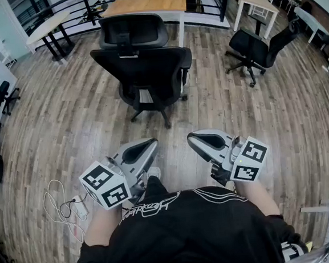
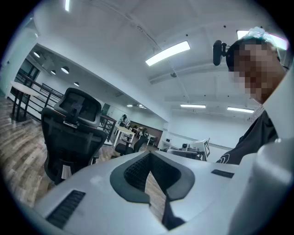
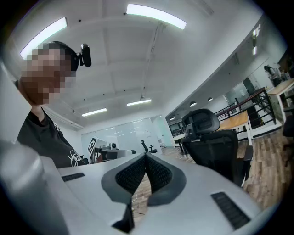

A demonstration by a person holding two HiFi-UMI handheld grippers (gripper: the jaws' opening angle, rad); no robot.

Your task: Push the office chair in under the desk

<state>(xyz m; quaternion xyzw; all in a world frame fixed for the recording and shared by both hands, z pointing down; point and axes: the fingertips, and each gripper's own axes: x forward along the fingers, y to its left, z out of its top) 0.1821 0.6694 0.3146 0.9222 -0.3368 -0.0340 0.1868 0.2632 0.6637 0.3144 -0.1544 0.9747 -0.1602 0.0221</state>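
Observation:
A black office chair (image 1: 142, 67) with a headrest stands on the wood floor, its back turned toward me, a short way out from a wooden-topped desk (image 1: 148, 2). My left gripper (image 1: 153, 141) and right gripper (image 1: 191, 136) are held close to my body, well short of the chair. Both are shut with nothing between the jaws. The chair (image 2: 69, 133) appears at the left in the left gripper view. In the right gripper view, the chair (image 3: 220, 147) appears at the right. Each gripper's tips meet: left gripper (image 2: 149, 153), right gripper (image 3: 146, 155).
A second black chair (image 1: 260, 48) stands at the right by a white desk (image 1: 253, 1). Another table (image 1: 47, 29) is at the back left, with black railings behind. A white cable and power strip (image 1: 68, 206) lie on the floor at my left.

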